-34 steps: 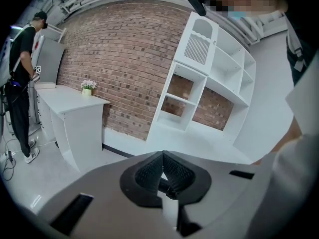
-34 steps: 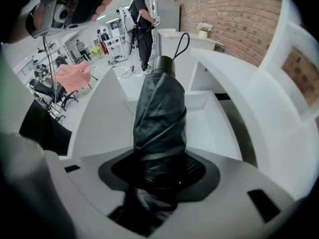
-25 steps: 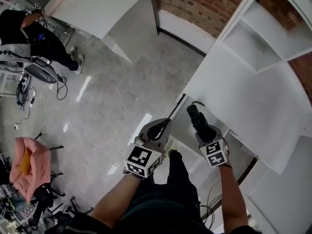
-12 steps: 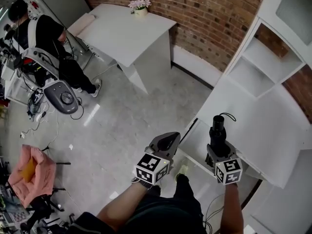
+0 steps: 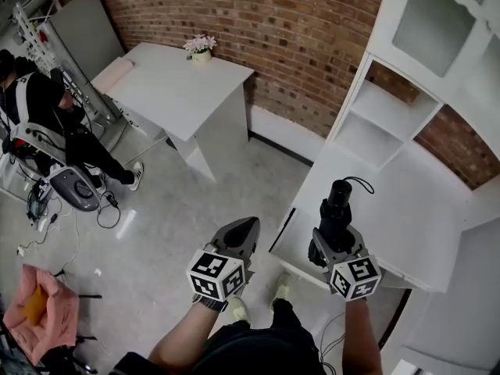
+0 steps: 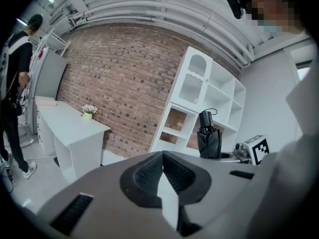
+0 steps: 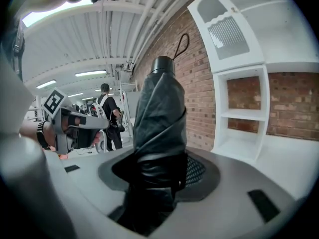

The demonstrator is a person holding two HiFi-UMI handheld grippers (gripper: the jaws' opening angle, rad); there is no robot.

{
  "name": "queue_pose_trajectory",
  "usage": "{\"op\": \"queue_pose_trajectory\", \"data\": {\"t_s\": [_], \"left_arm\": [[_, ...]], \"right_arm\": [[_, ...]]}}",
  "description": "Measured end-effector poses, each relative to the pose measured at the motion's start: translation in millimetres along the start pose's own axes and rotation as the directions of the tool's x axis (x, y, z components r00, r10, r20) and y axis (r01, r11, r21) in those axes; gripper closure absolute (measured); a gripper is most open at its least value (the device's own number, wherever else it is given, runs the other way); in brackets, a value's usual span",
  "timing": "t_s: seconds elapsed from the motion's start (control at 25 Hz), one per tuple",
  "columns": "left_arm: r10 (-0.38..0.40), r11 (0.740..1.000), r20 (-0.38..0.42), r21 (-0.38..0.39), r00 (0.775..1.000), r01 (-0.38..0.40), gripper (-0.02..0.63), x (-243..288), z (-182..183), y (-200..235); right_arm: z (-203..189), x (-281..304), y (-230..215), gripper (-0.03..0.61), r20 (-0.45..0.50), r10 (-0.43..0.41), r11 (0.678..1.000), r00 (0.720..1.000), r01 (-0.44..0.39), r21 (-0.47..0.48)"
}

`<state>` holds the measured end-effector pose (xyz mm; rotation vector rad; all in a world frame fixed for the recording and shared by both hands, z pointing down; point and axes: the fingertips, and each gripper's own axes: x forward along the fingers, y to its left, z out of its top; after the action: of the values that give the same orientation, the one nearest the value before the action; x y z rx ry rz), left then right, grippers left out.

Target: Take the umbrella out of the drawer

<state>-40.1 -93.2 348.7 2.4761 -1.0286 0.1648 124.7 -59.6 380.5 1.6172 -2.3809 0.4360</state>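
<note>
My right gripper [image 5: 334, 237] is shut on a black folded umbrella [image 5: 336, 209], which stands nearly upright with its wrist loop at the top. It hangs in the air above the open white drawer [image 5: 295, 239] of the cabinet. In the right gripper view the umbrella [image 7: 159, 118] fills the middle, and the right gripper [image 7: 159, 176] has its pads pressed on the lower end. My left gripper [image 5: 244, 229] hovers left of the drawer, shut and empty. In the left gripper view the left gripper [image 6: 162, 158] has its jaws together, and the umbrella [image 6: 209, 136] shows at the right.
The white cabinet top [image 5: 398, 201] and open shelves [image 5: 391, 123] stand to the right against a brick wall [image 5: 297, 22]. A white desk [image 5: 176, 92] with a flower pot [image 5: 201, 47] is at the back left. A person [image 5: 47, 116] sits far left. A pink cloth [image 5: 35, 311] lies at the lower left.
Both grippers have risen. The umbrella has come up out of the drawer and swung from lying slanted to nearly upright. The head view has tilted up toward the wall.
</note>
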Motion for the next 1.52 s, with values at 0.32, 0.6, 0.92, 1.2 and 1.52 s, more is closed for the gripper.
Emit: {"op": "queue_pose_trajectory", "data": {"t_s": [0.32, 0.6, 0.92, 1.2, 1.52], "left_arm": [[-0.034, 0.999, 0.034, 0.009, 0.999, 0.034, 0.607, -17.3, 40.6, -10.5], [-0.050, 0.998, 0.087, 0.045, 0.995, 0.046, 0.607, -37.8, 82.7, -18.4], [-0.048, 0.994, 0.157, 0.107, 0.986, 0.031, 0.607, -63.6, 125.3, -25.5], [-0.010, 0.987, 0.235, 0.156, 0.972, -0.028, 0.607, -86.6, 153.6, -21.9], [0.017, 0.982, 0.296, 0.177, 0.955, -0.073, 0.607, -103.6, 175.6, -19.7]], "right_arm": [[55.9, -17.7, 15.3, 0.373, 0.129, -0.015, 1.000, 0.991, 0.015, -0.001], [110.6, -36.2, 31.3, 0.373, 0.243, -0.024, 0.997, 0.970, 0.042, -0.068], [153.7, -50.3, 49.5, 0.373, 0.324, -0.021, 0.992, 0.946, 0.060, -0.111], [170.0, -60.1, 55.2, 0.371, 0.351, -0.024, 0.987, 0.936, 0.079, -0.143], [190.5, -75.1, 54.0, 0.371, 0.393, -0.034, 0.982, 0.919, 0.105, -0.160]]}}
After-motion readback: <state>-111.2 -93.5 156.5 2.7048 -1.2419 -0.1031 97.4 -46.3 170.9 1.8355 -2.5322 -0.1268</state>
